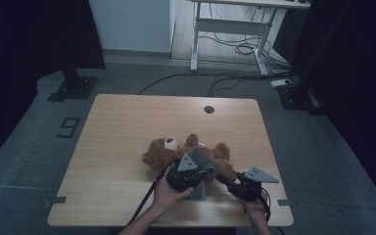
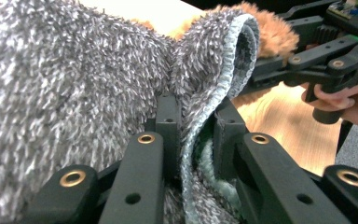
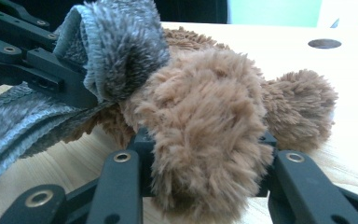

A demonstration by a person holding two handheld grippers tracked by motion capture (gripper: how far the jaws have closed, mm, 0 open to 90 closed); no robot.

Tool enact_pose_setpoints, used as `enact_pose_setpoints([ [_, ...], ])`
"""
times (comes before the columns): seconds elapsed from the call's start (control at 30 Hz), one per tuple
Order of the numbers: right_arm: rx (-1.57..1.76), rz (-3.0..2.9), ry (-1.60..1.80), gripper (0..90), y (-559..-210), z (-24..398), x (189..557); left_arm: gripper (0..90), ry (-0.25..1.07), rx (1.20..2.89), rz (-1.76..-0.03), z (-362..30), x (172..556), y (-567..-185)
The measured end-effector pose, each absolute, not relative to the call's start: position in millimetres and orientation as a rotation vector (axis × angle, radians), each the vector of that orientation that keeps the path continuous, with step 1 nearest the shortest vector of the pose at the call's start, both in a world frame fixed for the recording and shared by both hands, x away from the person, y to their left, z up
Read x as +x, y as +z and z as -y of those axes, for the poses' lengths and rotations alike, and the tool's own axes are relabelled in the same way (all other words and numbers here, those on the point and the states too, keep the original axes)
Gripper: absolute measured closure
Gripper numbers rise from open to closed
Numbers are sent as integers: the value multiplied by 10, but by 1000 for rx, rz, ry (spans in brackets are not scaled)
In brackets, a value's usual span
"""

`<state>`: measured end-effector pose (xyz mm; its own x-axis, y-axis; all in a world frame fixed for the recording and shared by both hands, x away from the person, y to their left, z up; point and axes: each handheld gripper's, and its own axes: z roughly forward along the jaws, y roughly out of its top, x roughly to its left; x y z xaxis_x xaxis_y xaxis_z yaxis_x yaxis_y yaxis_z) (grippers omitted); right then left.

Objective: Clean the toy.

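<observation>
Clearly the left gripper (image 2: pixel 193 135) has its jaws pinched shut on the hem of a grey fuzzy garment (image 2: pixel 74 93), while the right gripper (image 3: pixel 205 154) clamps the teddy bear's leg (image 3: pixel 205 135) at 5 o'clock on the tabletop (image 1: pixel 127 127). That thin hem could slip free, and tugging would drag the teddy bear (image 1: pixel 164 152) sideways.

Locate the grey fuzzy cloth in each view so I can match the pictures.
High view: grey fuzzy cloth lies over the brown teddy bear, near the table's front edge.
Left gripper view: it covers the left and centre, its hem pinched between the jaws.
Right gripper view: upper left.
Shared landmark: the teddy bear.
</observation>
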<state>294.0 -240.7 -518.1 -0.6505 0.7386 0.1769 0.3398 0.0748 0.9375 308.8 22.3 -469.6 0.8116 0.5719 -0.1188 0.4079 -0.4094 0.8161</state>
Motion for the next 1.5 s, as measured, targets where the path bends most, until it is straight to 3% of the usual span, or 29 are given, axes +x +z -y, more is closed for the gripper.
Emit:
enact_pose_setpoints([
  [0.73, 1060, -2022, 1608, 595, -5203, 2431, 2937, 758, 321, 1954, -901, -1187, 3151, -4589],
  [1.1, 1063, -2020, 1607, 596, -5206, 2433, 2936, 759, 377, 1899, -1038, -1682, 3238, -4713],
  [1.3, 1068, -2016, 1613, 596, -5211, 2434, 2944, 759, 373, 1891, -986, -1563, 3207, -4591],
  [1.5, 1067, -2014, 1618, 596, -5214, 2434, 2947, 759, 339, 1893, -844, -1048, 3159, -4348],
])
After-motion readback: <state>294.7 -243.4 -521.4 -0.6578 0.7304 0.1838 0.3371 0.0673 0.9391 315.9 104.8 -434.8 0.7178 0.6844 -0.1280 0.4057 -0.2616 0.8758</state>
